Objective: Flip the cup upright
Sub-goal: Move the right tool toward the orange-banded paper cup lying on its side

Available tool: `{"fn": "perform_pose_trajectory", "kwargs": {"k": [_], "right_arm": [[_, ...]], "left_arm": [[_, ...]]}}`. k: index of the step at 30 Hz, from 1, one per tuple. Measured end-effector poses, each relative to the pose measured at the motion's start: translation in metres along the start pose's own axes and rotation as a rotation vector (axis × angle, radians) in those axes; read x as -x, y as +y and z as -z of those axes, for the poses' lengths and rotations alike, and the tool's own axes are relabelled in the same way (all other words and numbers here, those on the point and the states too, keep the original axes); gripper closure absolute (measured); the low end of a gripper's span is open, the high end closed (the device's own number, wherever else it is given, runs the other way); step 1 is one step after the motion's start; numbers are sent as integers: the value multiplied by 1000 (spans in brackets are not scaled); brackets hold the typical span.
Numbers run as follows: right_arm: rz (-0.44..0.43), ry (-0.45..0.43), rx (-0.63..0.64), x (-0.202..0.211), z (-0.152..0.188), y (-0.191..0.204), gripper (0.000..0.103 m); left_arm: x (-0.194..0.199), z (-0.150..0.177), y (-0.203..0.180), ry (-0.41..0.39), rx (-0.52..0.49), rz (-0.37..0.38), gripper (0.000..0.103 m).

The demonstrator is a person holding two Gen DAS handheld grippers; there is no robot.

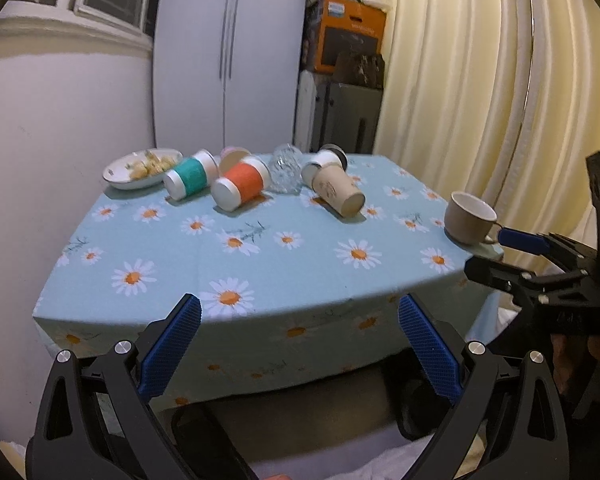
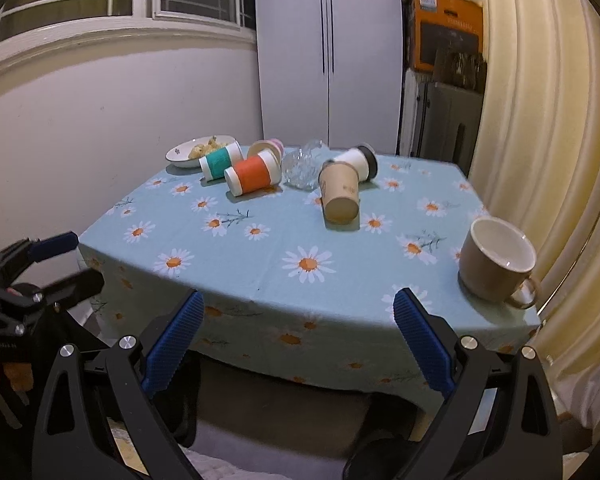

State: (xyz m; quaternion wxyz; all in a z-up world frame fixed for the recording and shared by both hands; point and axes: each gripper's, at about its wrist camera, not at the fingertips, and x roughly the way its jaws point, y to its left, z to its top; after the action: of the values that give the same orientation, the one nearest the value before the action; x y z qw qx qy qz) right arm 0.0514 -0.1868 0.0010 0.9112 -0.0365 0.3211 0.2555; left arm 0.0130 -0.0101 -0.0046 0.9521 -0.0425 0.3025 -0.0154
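Several cups lie on their sides at the far end of the table: a teal-sleeved cup, an orange-sleeved cup, a tan paper cup, a white cup with a black lid and a clear glass. A beige mug stands upright at the table's right front corner. My left gripper and right gripper are both open and empty, held off the table's near edge.
The table carries a light blue daisy cloth. A white plate of food sits far left. Cream curtains hang at right, a white cabinet behind. The right gripper shows beside the mug.
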Motion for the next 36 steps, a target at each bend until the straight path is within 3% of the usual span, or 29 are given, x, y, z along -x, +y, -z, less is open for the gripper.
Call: {"fn": "perform_pose_trajectory", "kwargs": {"k": [6, 13, 19, 22, 27, 29, 34, 36], "right_arm": [[-79, 51, -96, -27, -37, -22, 8], [-148, 65, -159, -67, -105, -42, 9], [-324, 174, -337, -125, -154, -59, 9], [-361, 220, -392, -154, -176, -60, 9], [-451, 289, -500, -196, -187, -60, 13], [-483, 321, -554, -212, -185, -61, 17], [-476, 354, -586, -234, -177, -66, 21], [-487, 368, -597, -241, -176, -66, 23]], "left_arm": [[-25, -26, 15, 79, 6, 45, 7], [-70, -85, 31, 173, -115, 81, 7], [-122, -137, 42, 271, -213, 120, 7], [-156, -158, 57, 323, -220, 109, 7], [-210, -179, 81, 403, -240, 83, 7], [-229, -182, 88, 445, -248, 85, 13], [-266, -186, 88, 536, -275, 149, 15], [-276, -187, 87, 556, -289, 141, 19]]}}
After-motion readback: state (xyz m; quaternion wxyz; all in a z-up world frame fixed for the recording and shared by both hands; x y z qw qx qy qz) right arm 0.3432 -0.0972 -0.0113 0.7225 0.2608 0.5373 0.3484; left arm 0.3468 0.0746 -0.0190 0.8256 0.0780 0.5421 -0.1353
